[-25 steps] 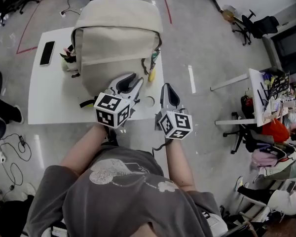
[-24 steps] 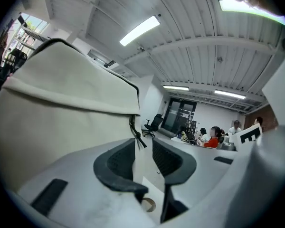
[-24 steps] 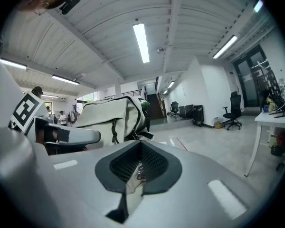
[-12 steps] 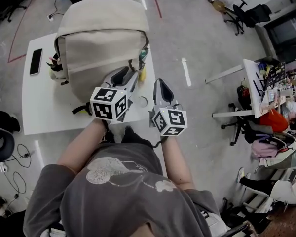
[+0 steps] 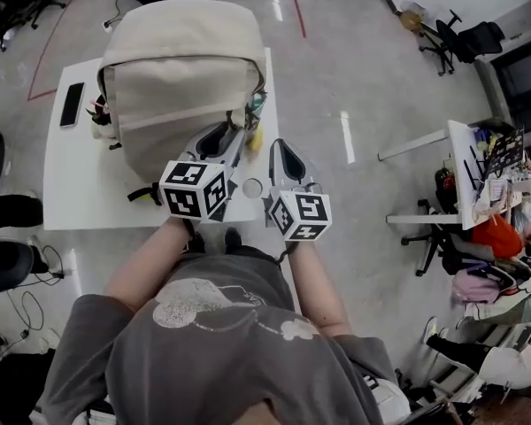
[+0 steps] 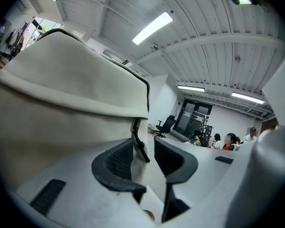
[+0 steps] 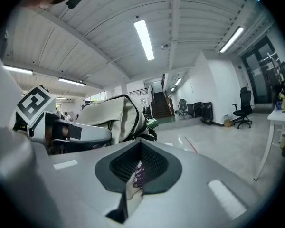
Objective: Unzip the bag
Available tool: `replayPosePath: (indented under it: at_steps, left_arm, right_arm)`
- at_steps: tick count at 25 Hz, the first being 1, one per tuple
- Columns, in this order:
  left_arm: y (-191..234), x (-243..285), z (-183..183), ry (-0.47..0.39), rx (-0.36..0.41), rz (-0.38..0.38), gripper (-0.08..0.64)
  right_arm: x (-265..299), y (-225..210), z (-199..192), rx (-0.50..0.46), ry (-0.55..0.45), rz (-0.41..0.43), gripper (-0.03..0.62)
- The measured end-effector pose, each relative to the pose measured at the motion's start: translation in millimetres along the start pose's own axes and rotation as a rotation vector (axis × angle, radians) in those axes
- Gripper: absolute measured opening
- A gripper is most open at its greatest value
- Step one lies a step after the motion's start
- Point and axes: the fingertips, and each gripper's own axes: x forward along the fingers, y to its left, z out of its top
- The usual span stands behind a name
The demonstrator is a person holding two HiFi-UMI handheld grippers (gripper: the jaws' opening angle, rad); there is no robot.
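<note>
Currently the bag (image 5: 181, 69) stands upright on the table (image 5: 80, 184), a phone (image 5: 72, 104) to its left. The left gripper (image 5: 227, 138) is closing its jaws around the zip pull (image 6: 139, 144), not yet gripping it. The right gripper (image 5: 280, 153) is closed and empty.

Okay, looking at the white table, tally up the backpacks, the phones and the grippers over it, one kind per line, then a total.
Beige backpack: 1
Black phone: 1
Grippers: 2 (left gripper, jaws closing with the zipper pull between them; right gripper, shut)
Total: 4
</note>
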Motion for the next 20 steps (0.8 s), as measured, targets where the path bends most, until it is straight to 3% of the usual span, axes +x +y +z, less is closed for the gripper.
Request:
replayPosePath:
  at_steps: [7, 13, 17, 20]
  left_arm:
    - [-13.2, 4.6, -2.8, -0.006, -0.041, 0.024, 0.141]
    - [4.6, 12.3, -3.2, -0.011, -0.135, 0.104, 0.063]
    - [10.8, 20.0, -4.4, -0.005, -0.12, 0.155, 0.043]
    - [9.5, 15.7, -2.8, -0.006, -0.119, 0.125, 0.04]
  right_arm:
    - [0.4, -9.8, -14.7, 0.039, 0.029, 0.009, 0.0]
    - [1.9, -17.3, -16.2, 0.05, 0.039, 0.018, 0.0]
    - [5.7, -25.7, -17.0, 0.07, 0.045, 0.014, 0.0]
    - [9.8, -22.7, -12.9, 0.059, 0.038, 0.041, 0.0]
